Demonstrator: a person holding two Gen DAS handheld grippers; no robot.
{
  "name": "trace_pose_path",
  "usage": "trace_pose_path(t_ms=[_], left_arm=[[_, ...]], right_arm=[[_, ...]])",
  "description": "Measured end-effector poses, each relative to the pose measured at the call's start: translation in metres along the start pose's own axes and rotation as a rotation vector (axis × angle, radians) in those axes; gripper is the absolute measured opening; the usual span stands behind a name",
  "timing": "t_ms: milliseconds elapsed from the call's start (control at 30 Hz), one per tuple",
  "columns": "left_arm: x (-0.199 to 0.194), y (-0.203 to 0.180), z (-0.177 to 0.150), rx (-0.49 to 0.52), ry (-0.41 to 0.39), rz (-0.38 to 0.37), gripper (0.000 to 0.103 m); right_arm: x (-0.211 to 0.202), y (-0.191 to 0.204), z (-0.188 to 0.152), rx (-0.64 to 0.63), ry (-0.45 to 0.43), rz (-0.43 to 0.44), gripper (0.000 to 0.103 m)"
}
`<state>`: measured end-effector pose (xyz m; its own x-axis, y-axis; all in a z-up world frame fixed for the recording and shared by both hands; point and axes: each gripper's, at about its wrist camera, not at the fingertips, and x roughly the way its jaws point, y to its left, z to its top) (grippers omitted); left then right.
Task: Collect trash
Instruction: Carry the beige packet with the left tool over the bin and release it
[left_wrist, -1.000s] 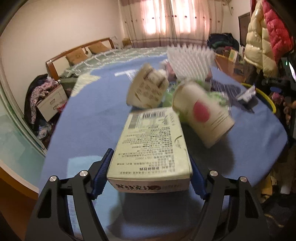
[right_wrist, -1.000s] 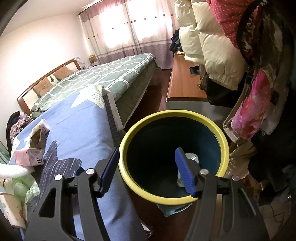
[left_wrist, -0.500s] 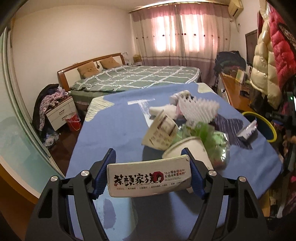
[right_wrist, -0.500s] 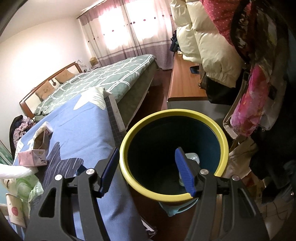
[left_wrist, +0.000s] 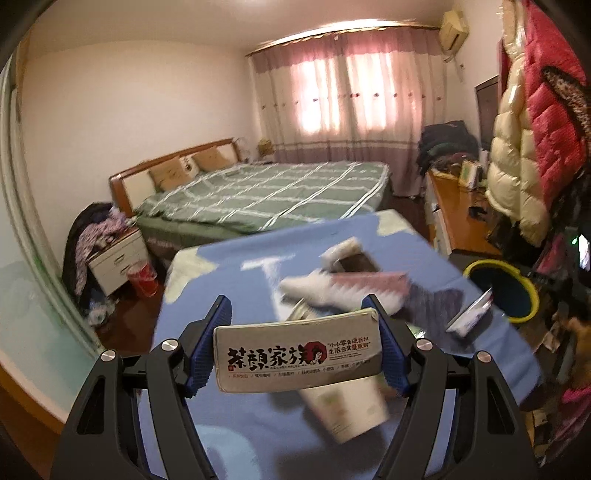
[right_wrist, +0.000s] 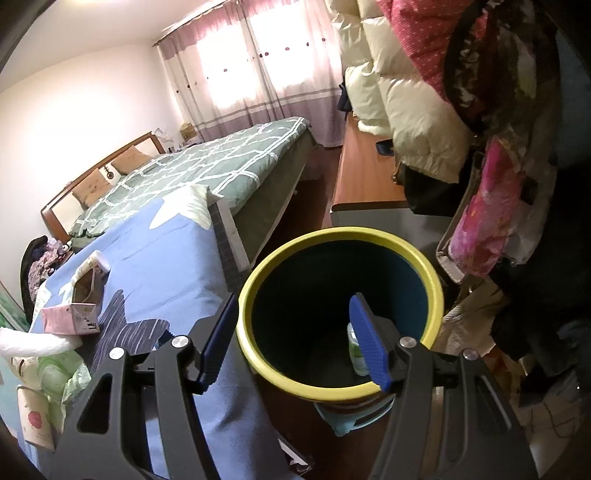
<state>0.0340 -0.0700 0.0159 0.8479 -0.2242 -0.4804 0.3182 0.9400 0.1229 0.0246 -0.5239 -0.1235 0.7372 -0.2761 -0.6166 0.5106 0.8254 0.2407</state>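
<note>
1. My left fingers were clamped on a beige tea carton, blue pads pressed against its two short ends, its printed face turned toward the camera
2. The carton hung clear above the blue-covered tabletop; I judged the step in hand to be the carry of one piece of trash toward the bin
3. Below and beyond the carton lay the rest of the pile: a paper cup, a white bristly piece, an open brown-lined carton and a small pink-and-white pack near the tabletop's edge; blur kept me from naming them more closely
4. The yellow-rimmed bin stood just off the tabletop's edge, and in the left view it showed far to the right
5. My right fingers stood apart with nothing between them, hovering at the bin's near rim; one pad sat outside the rim and the other over the mouth
6. A small bottle already lay at the bottom of the bin
7. The next move, as I judged it, called for swinging the left hand rightward until the carton was over the bin's mouth, then opening the pads
8. The right hand crowded that opening, so it probably had to draw aside first
</note>
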Motion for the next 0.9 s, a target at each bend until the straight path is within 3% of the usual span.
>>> trace_pose_path(t_ms=[200, 500, 733, 900], left_arm=[[0.018, -0.061, 0.031, 0.056, -0.026, -0.14, 0.072], [0.07, -0.2, 0.065, 0.155, 0.004, -0.405, 0.072], [0.119, -0.3, 0.072, 0.21, 0.089, -0.515, 0.072], [0.145, -0.335, 0.068, 0.227, 0.14, -0.531, 0.072]], right_arm=[[-0.009, -0.019, 0.001, 0.007, -0.019, -0.027, 0.059], [-0.024, -0.064, -0.005, 0.038, -0.043, -0.096, 0.059], [-0.019, -0.092, -0.011, 0.083, -0.026, -0.11, 0.059], [-0.012, -0.106, -0.013, 0.104, -0.019, -0.112, 0.059]])
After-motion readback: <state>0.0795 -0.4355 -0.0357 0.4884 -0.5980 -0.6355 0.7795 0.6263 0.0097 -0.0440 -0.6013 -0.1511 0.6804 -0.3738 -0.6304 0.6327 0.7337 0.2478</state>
